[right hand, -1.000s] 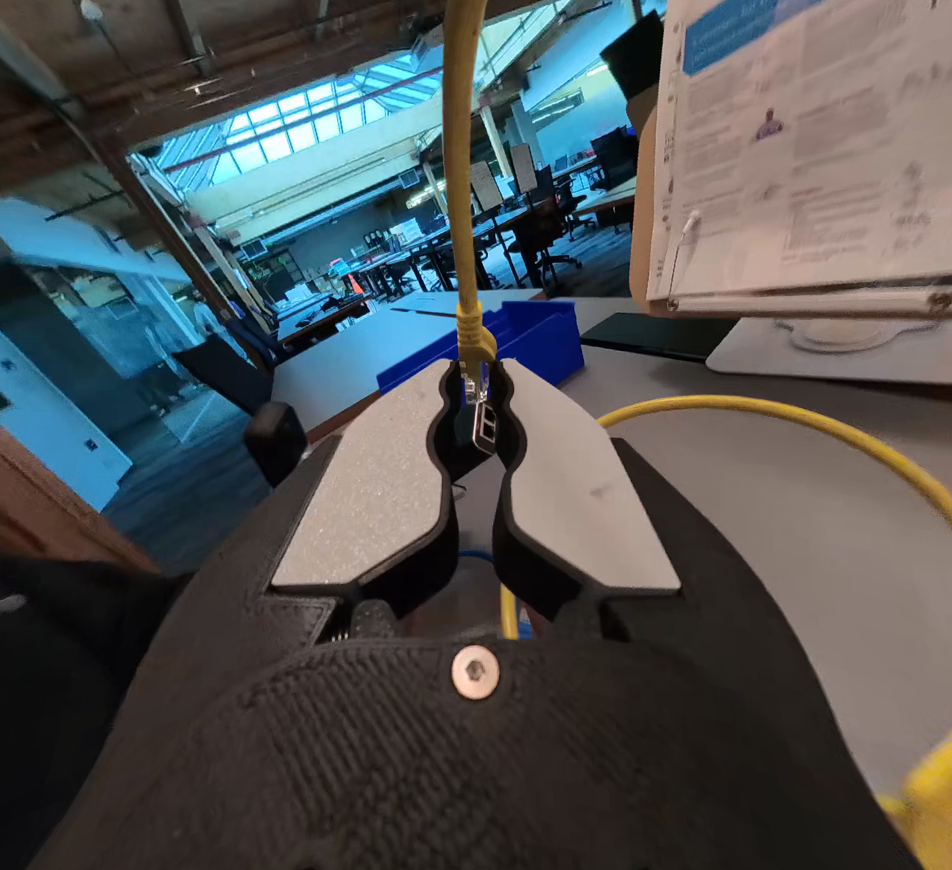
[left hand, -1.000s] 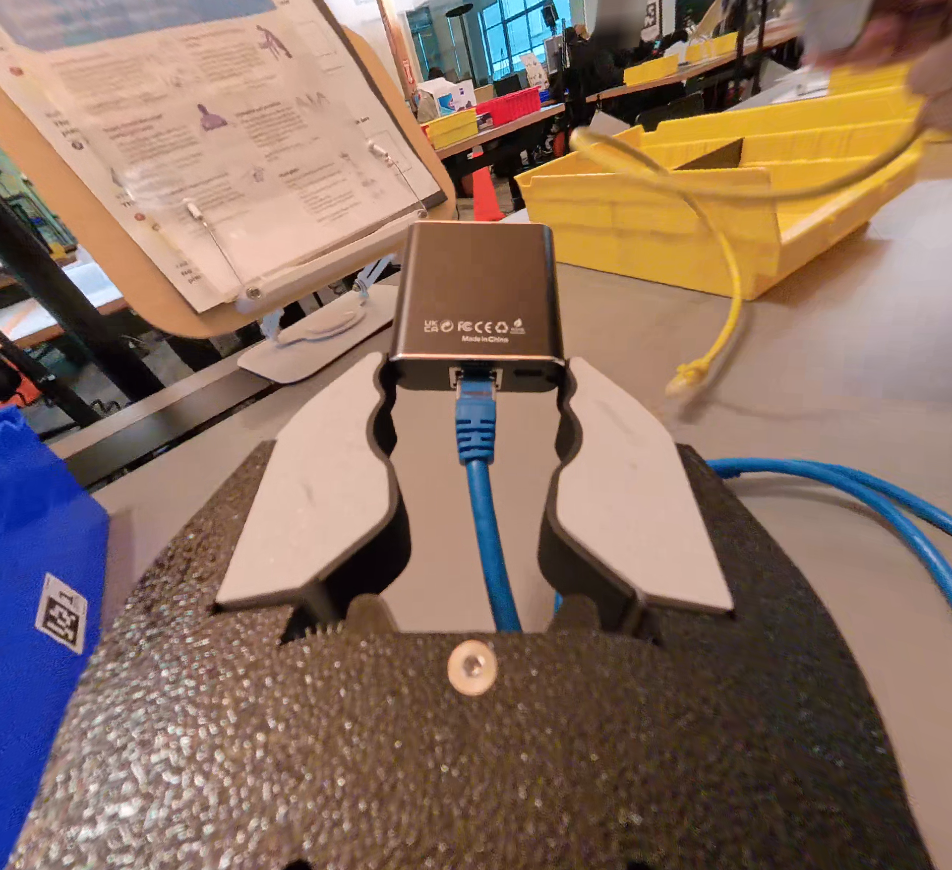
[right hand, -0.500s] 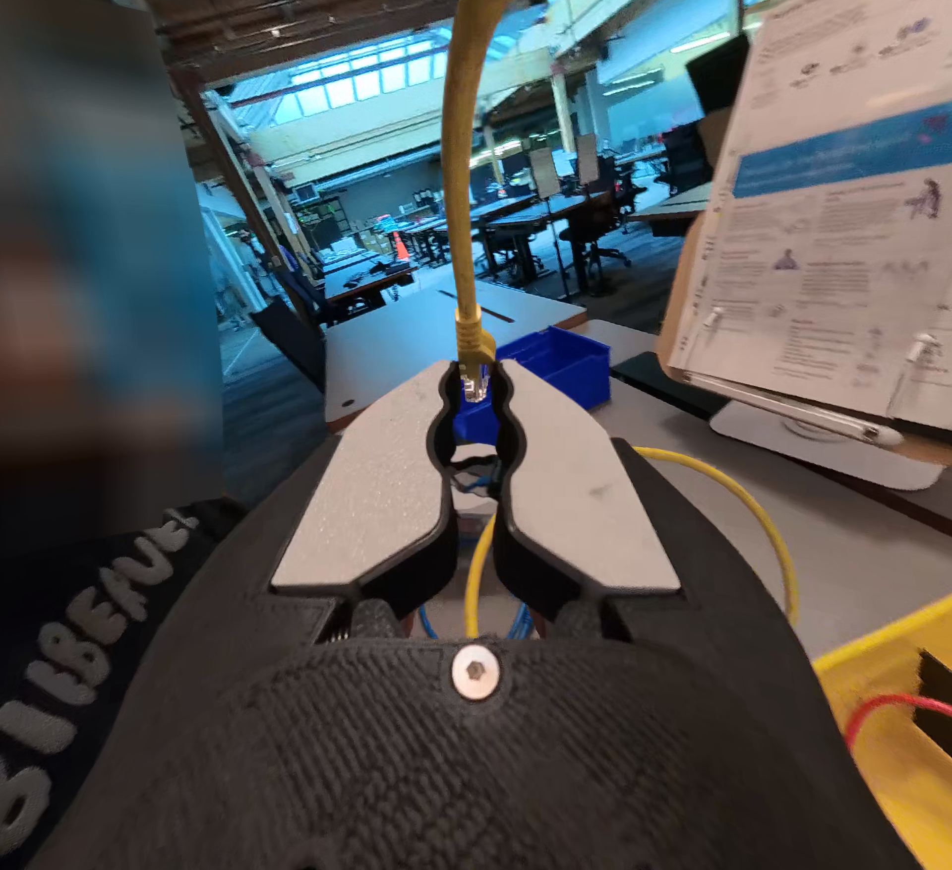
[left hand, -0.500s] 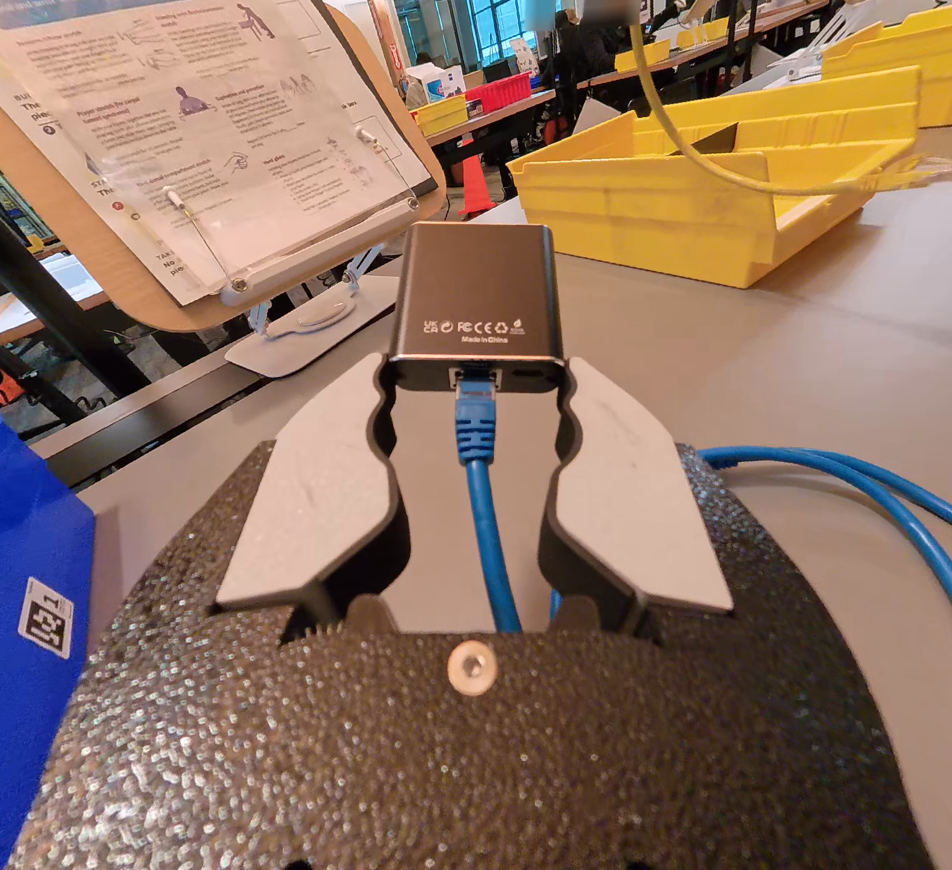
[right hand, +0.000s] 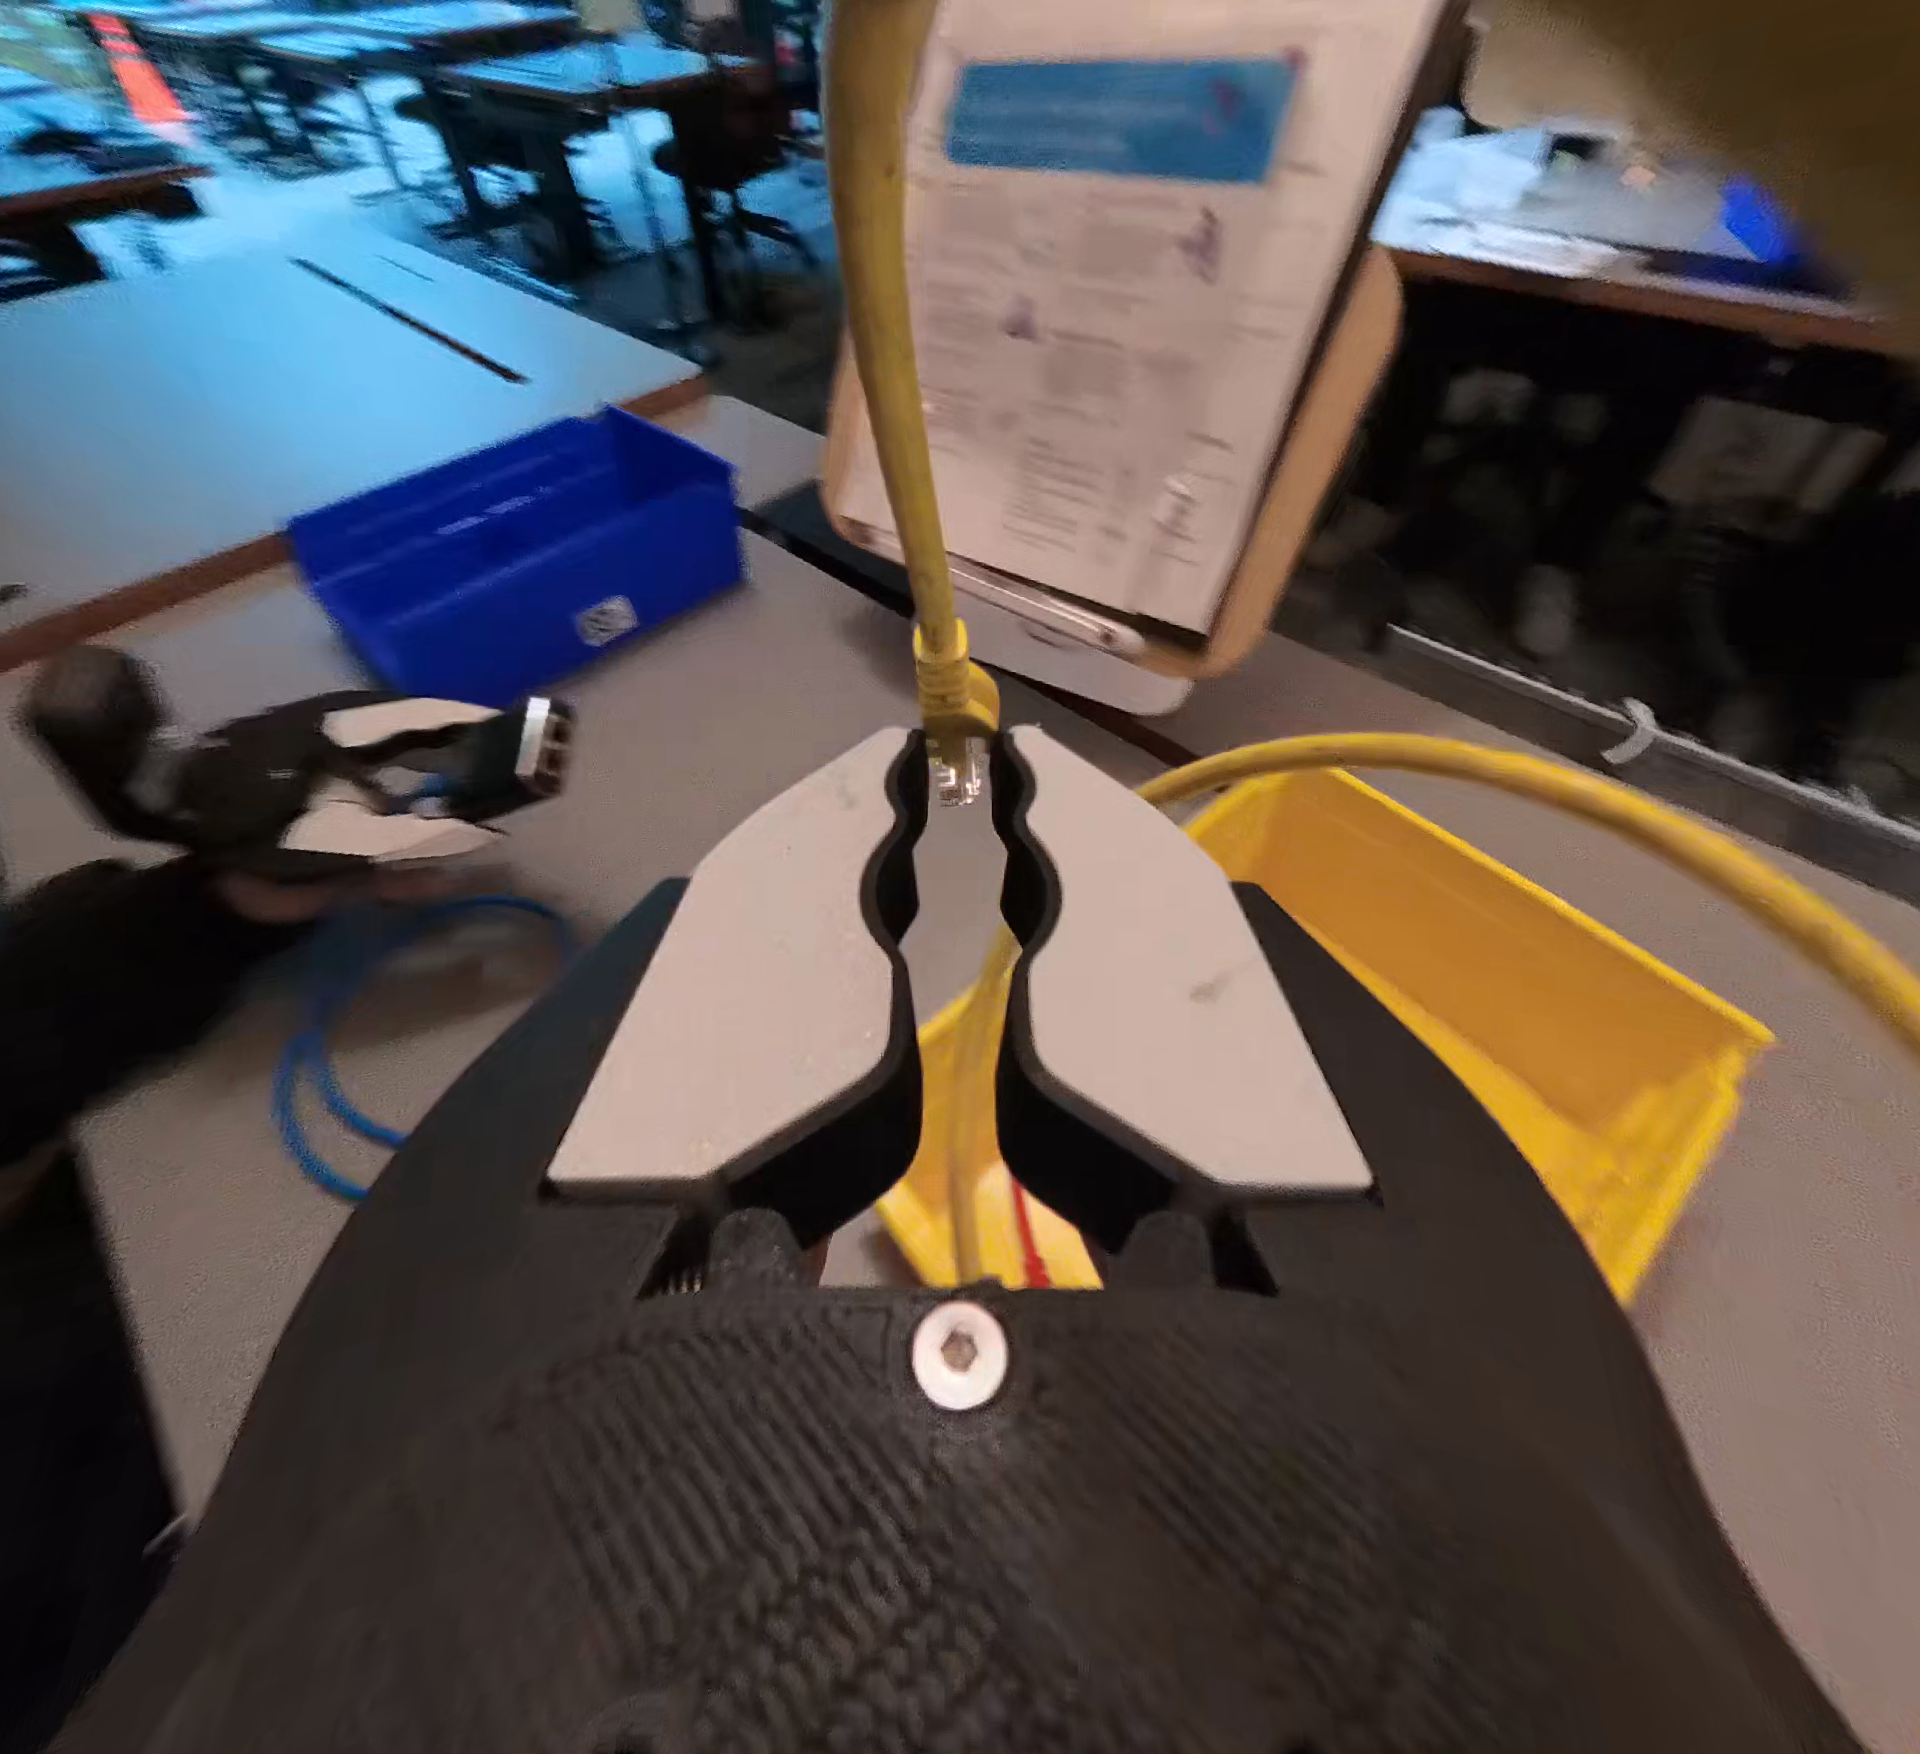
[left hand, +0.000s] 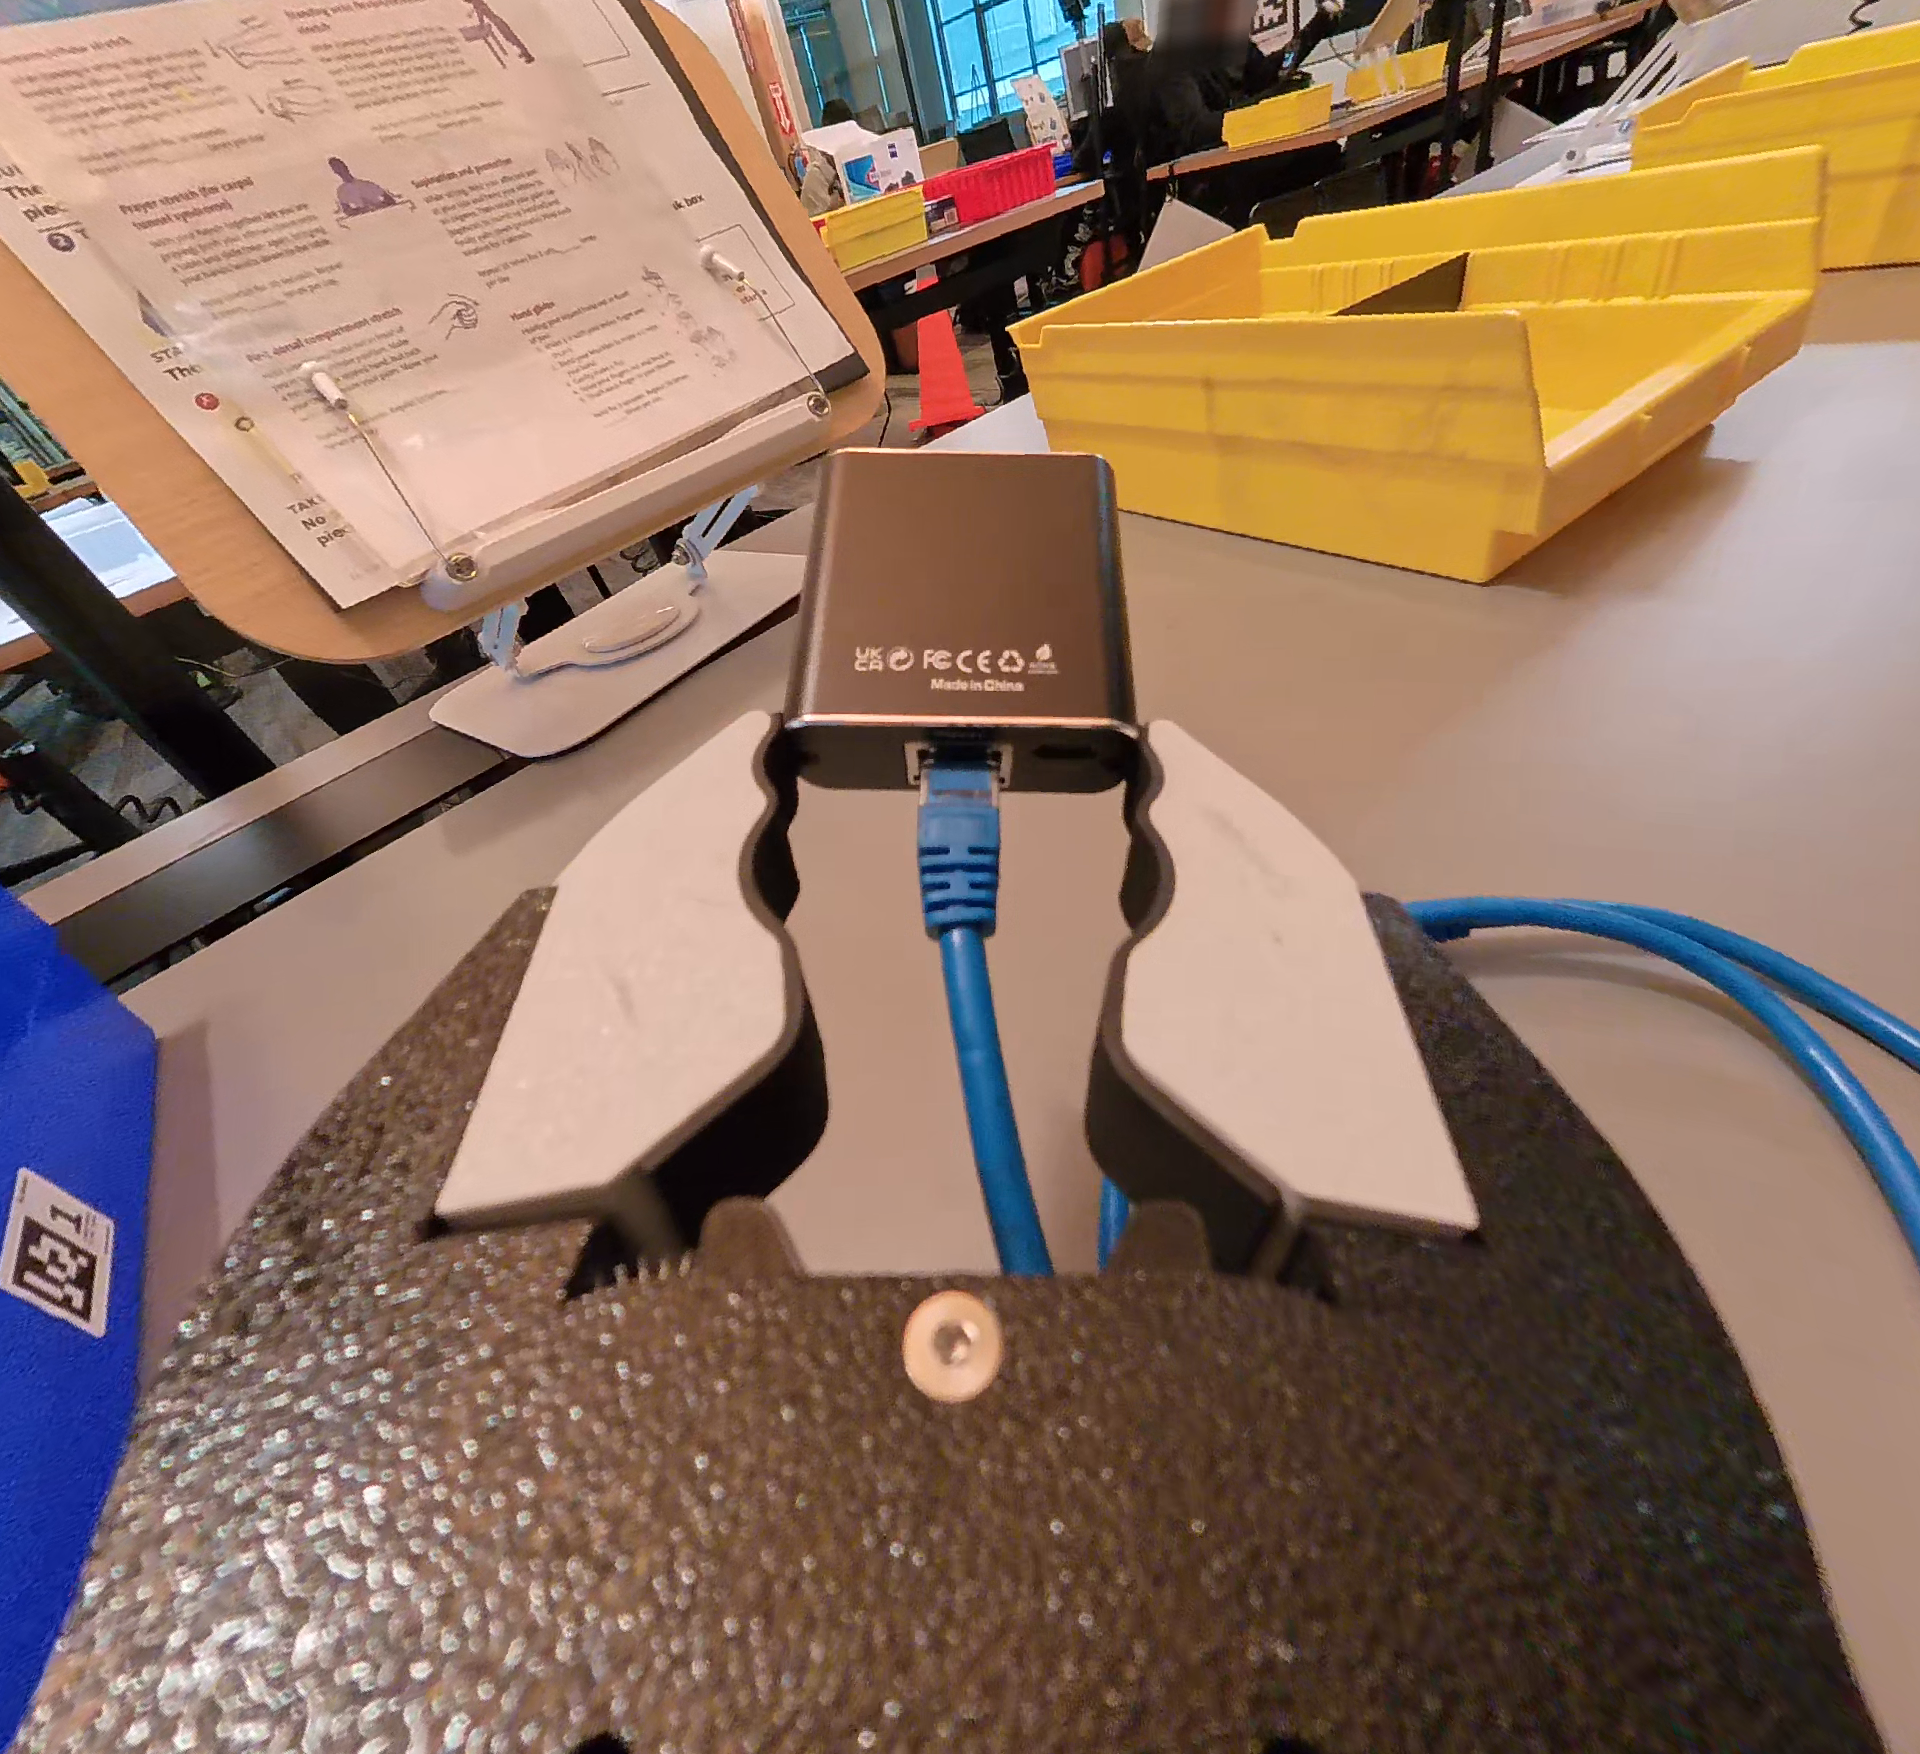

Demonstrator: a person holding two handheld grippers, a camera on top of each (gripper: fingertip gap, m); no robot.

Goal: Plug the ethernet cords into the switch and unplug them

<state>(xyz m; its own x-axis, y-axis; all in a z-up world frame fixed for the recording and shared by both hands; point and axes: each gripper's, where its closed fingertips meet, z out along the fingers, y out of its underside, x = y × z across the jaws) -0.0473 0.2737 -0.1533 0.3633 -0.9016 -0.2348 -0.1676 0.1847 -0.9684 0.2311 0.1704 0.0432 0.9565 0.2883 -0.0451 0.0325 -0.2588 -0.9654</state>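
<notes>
My left gripper [left hand: 961, 748] is shut on the small dark switch [left hand: 961, 603], holding it by its sides above the table. A blue ethernet cord [left hand: 961, 873] is plugged into its near port and runs back between the fingers. My right gripper [right hand: 961, 759] is shut on the plug of a yellow ethernet cord [right hand: 951, 681], which arcs up and loops round to the right. In the right wrist view the left gripper [right hand: 447, 769] with the switch [right hand: 540, 748] shows at the left, its far ports facing right, apart from the yellow plug.
A paper sheet on a wooden stand [left hand: 343, 229] is at the back left. Yellow bins [left hand: 1403, 395] sit at the right on the grey table [left hand: 1507, 717]. A blue bin [right hand: 520, 561] sits at the left. Blue cord coils [right hand: 322, 1060] lie on the table.
My right gripper has swung with the yellow plug from looking out over the room to looking down at the table and the switch. The yellow cord has left the left view. The left gripper stayed nearly still.
</notes>
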